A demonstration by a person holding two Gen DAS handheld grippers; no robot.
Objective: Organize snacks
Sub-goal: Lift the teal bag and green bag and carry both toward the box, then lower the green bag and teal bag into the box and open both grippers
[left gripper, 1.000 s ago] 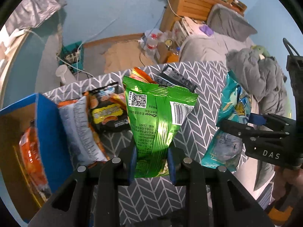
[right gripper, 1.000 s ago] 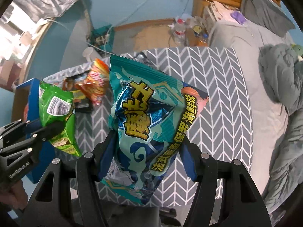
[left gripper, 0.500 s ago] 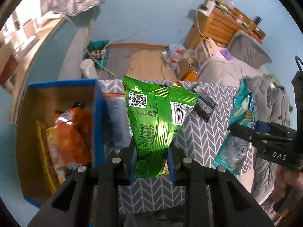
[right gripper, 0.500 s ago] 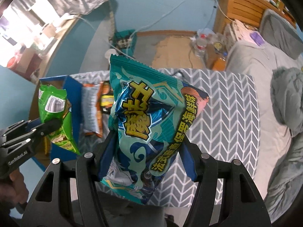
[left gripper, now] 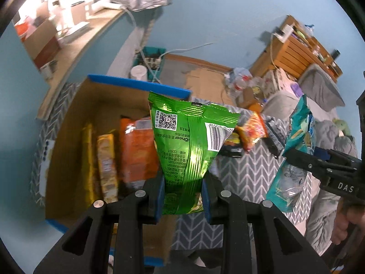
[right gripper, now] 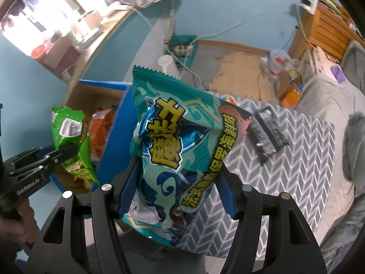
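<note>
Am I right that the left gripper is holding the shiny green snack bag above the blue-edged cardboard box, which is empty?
Not quite: the blue-edged cardboard box isn't empty. The left wrist view shows orange and yellow packets inside. The left gripper does hold the shiny green snack bag above it.

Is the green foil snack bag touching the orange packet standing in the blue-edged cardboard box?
Cannot tell. In the left wrist view the green foil snack bag, held by the left gripper, overlaps the orange packet; the right wrist view shows no plain gap either.

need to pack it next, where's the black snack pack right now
In the right wrist view the black snack pack lies flat on the chevron tablecloth, right of the held teal bag.
</note>
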